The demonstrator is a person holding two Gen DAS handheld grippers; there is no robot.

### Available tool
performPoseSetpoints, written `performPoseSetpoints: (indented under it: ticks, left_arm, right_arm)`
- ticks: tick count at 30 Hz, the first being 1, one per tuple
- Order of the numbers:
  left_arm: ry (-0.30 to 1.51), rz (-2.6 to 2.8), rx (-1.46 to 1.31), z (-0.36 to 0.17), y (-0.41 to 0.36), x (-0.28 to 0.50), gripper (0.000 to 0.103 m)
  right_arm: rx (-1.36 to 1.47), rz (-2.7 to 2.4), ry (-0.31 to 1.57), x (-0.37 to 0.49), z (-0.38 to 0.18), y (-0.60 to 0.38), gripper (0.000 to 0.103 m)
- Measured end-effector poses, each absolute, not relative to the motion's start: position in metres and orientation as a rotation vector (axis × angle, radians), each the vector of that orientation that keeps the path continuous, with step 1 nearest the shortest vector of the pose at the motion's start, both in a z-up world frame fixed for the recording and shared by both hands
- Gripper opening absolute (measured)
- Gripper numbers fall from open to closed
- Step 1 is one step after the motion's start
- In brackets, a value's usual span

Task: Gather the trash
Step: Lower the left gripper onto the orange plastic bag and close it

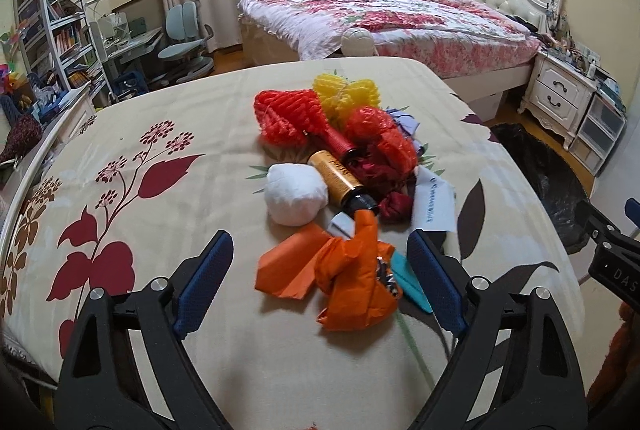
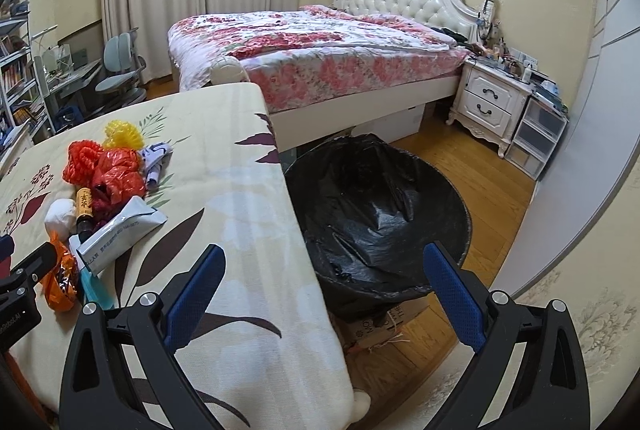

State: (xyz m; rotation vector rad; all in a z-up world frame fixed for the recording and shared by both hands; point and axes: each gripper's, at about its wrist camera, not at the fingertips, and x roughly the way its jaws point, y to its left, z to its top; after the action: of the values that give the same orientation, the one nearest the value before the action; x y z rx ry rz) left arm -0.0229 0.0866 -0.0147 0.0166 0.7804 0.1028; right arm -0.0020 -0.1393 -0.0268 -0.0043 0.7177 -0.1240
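A pile of trash lies on the cloth-covered table [image 1: 160,134]: crumpled orange wrapper [image 1: 352,282], white paper ball [image 1: 296,194], amber bottle [image 1: 340,178], red foam net [image 1: 288,118], yellow foam net [image 1: 344,94], red plastic bag [image 1: 380,138] and a white packet [image 1: 434,202]. My left gripper [image 1: 320,242] is open, its blue pads either side of the orange wrapper, not touching it. My right gripper [image 2: 324,258] is open and empty, over the table's right edge, beside the black-lined trash bin [image 2: 380,214]. The pile shows in the right wrist view [image 2: 108,170] too.
The trash bin stands on the wooden floor to the right of the table [image 2: 240,190], on a cardboard box [image 2: 376,326]. A bed [image 1: 384,14] and white nightstand [image 1: 560,90] stand behind. Shelves [image 1: 48,14] and a desk chair [image 1: 188,30] are at the left.
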Motion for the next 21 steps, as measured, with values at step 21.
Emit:
performPoseSetpoints:
  ticks: [21]
  left_arm:
    - [0.798,0.077,0.025,-0.026,0.083,-0.026,0.086]
  right_arm:
    - [-0.020,-0.097,0.734,-0.002,-0.029,-0.129,0.096]
